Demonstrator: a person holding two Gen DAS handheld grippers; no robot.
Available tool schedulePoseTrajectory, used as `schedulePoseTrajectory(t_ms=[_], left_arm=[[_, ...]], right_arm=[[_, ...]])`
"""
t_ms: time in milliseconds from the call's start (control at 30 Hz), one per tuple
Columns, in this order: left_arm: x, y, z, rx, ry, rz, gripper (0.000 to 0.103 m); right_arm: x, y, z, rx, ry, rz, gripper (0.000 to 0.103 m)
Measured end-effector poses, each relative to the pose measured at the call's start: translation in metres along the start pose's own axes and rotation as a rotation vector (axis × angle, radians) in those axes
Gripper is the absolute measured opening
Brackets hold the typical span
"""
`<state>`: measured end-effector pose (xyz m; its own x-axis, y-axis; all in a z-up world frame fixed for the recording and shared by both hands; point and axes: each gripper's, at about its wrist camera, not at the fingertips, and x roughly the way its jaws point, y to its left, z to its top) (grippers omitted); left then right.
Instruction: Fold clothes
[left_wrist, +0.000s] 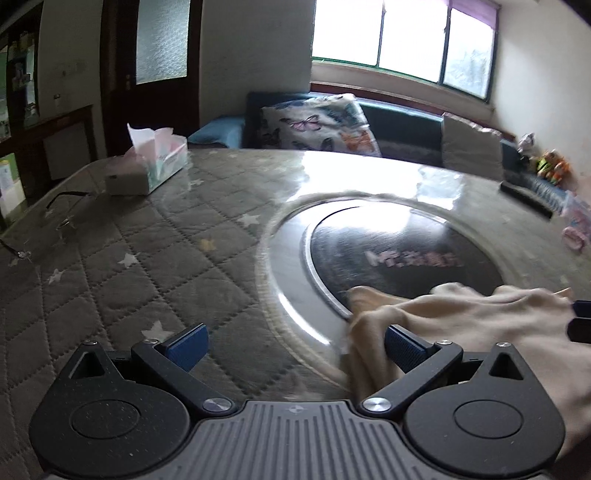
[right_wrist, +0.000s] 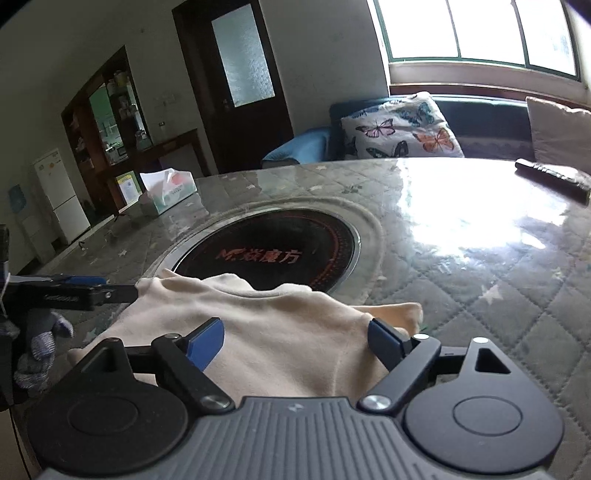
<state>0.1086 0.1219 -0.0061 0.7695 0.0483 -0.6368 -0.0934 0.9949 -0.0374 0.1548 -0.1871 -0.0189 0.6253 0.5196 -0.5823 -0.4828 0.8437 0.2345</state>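
The table (left_wrist: 122, 254) under me has a grey quilted cover with small white stars, under a shiny clear sheet. A round black cooktop (right_wrist: 269, 254) with a metal ring is set into the middle of it. Behind the table there is a dark sofa (right_wrist: 480, 114) with a butterfly cushion (right_wrist: 399, 129), a bright window (left_wrist: 402, 40) above it, and a dark door (right_wrist: 240, 81) with frosted glass.

The cloth (right_wrist: 266, 328), cream in colour, lies on the table at the near edge of the cooktop. In the right wrist view it fills the lower centre; in the left wrist view it is at the lower right.

My left gripper (left_wrist: 295, 347) is open. Its right finger (left_wrist: 402, 349) stands against the edge of the cloth, and its left finger is over the bare cover; the pads do not press on anything. My right gripper (right_wrist: 295, 343) is also open wide, with the cloth below and between the fingers but not pinched.

Only the right wrist view shows a white fridge (right_wrist: 61, 195) and shelves at the left of the frame, my gloved hand (right_wrist: 40, 343) at the lower left, and clear red writing on the cooktop. Only the left wrist view shows small toys (left_wrist: 550, 166) at the right edge and pink objects (left_wrist: 574, 232) below them. The tissue box (left_wrist: 147, 166) and the dark remote (right_wrist: 554, 177) are in both views.
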Motion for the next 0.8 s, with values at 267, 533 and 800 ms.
schedulePoseTrajectory(t_ms=[267,533,800], left_arm=[[-0.006,-0.004,0.008,0.02,-0.022,-0.03,0.103],[0.012,-0.015,0.01,0.063,0.011,-0.027,0.103],[0.012,-0.013,0.009,0.061,0.01,-0.028,0.103]], right_arm=[[-0.004,0.008,0.006,-0.039,-0.012,-0.011,0.089],[0.017,0.016,0.014,-0.058,0.034,0.04,0.091],[0.02,0.024,0.019,-0.077,0.036,0.063,0.092]])
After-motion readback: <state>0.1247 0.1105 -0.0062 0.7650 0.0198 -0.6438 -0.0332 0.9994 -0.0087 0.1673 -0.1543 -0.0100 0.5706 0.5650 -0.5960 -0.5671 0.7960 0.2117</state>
